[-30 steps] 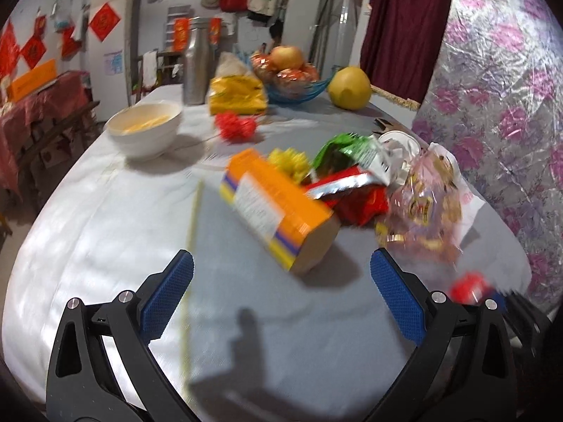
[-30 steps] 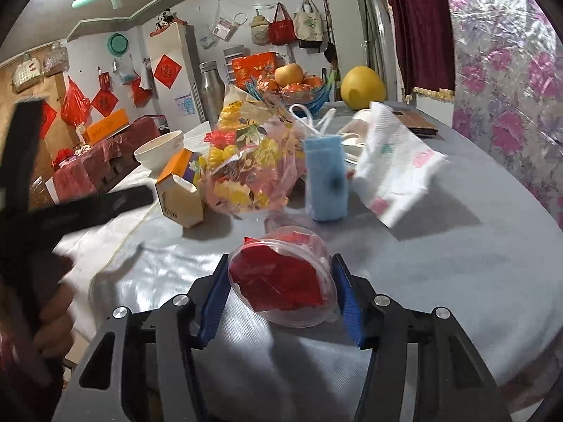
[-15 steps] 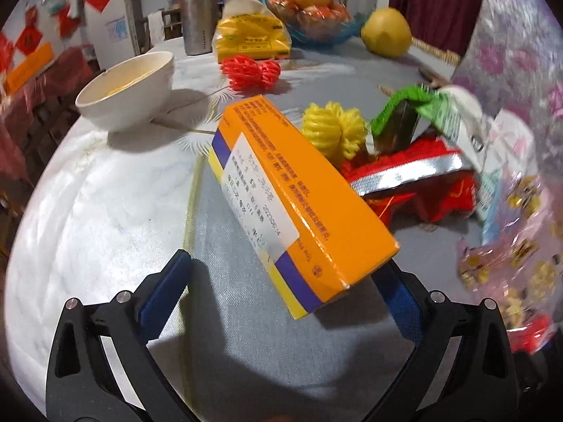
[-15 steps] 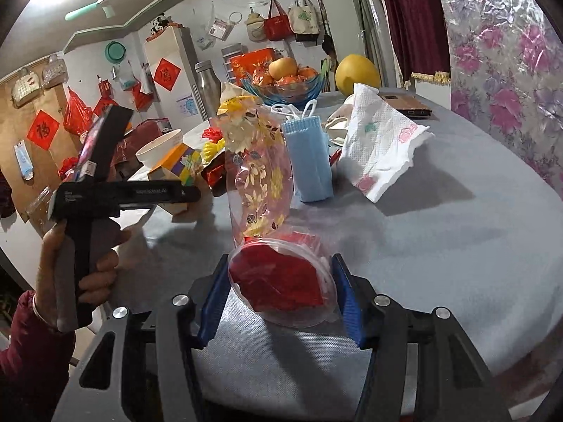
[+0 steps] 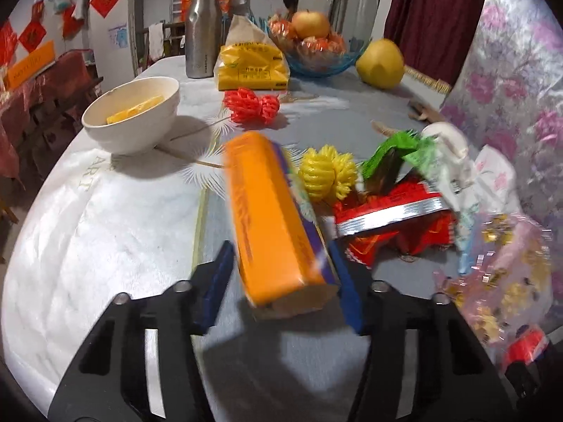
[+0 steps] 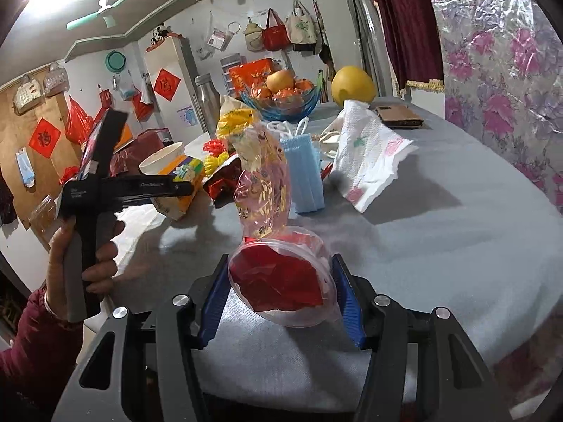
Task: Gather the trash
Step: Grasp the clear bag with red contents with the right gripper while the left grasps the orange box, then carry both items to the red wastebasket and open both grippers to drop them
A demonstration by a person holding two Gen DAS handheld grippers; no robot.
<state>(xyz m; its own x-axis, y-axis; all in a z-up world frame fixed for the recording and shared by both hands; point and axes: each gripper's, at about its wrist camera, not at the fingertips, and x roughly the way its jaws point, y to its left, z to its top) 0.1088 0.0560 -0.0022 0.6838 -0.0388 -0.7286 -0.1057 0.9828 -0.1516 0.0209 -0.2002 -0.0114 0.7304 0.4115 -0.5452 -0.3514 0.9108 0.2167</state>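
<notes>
Orange carton [image 5: 271, 221]: on worktop [image 5: 116, 232], near end between left gripper [image 5: 281, 290] fingers, just closing onto it. Right gripper [image 6: 281, 295]: clamped on clear bag [image 6: 281, 274] of red scraps. Risk: end-only hold; carton may pivot, slip.

this is looking like a lived-in home dining room — a round table under a pale grey cloth [image 6: 457, 232] is carrying a blue glass fruit bowl [image 6: 285, 103], while cloth tote bags [image 6: 285, 30] are hanging on the white wall, red paper new-year squares [image 6: 166, 84] are decorating a tall white fridge [image 6: 172, 81], and a mint-green ceiling fan [image 6: 103, 12] is hanging overhead.
</notes>
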